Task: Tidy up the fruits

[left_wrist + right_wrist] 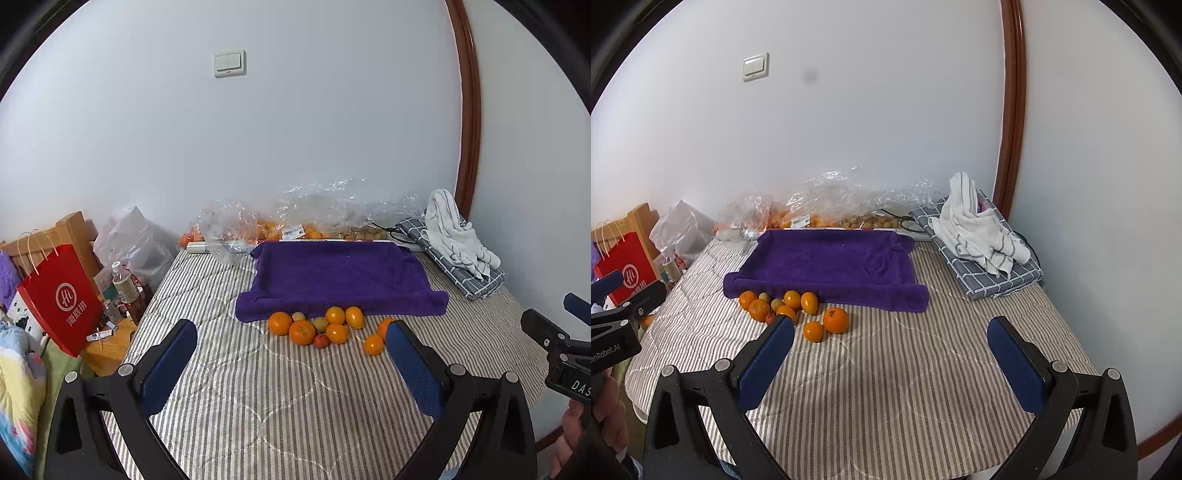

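While both tools hung above the striped mattress (pixel 886 387), I had the left gripper (pixel 291 354) spread wide and empty, and the right gripper (pixel 891 345) equally wide apart with nothing between its pads. From the left wrist view the fruit cluster (pixel 317 328) lay at twelve o'clock, just beyond the fingertips; from the right wrist view the same cluster sat at about eleven o'clock, partly behind the left finger (pixel 764 365). The fruits touched or nearly touched the front hem of the purple towel (pixel 332 273), which seemed draped over a shallow tray.

I judged that the first pick was still ahead. To do it well, I would take a loose outlier such as the big orange (pixel 835 319), approach from above with the jaws straddling it, and close gently so neighbours did not roll.

Hard to read: the small greenish fruits (pixel 320 324) and a small reddish one (pixel 321 340) were too small to identify, and the clear plastic bags (pixel 295 218) by the wall blurred their contents.
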Tool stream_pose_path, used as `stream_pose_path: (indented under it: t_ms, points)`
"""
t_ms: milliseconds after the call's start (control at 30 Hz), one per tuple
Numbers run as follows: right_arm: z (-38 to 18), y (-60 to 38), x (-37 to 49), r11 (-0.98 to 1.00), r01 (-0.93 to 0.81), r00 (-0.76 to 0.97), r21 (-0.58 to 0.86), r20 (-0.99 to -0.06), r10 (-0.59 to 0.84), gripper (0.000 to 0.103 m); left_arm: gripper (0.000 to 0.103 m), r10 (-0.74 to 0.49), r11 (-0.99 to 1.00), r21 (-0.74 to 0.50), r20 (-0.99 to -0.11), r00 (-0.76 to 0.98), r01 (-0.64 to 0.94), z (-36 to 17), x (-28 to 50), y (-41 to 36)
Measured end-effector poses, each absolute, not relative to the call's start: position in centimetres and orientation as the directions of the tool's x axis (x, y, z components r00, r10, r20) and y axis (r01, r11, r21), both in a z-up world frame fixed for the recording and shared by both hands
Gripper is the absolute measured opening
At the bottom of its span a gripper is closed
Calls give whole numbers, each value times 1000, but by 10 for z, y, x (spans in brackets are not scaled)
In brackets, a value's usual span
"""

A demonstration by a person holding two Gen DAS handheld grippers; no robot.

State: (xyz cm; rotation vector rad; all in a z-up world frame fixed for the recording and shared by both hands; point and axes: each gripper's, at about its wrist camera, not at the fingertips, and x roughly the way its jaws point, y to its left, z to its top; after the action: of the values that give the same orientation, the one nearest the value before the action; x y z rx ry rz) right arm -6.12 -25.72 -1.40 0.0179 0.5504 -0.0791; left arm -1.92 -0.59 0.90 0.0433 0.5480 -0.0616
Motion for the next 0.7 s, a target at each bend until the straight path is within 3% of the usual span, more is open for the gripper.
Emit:
stream_pose_path:
  t_ms: [700]
  points:
    - [-12,-253,-62,996,85,853,-3,-517,-74,103,103,-39,998,23,-509,860,59,14,-20,1]
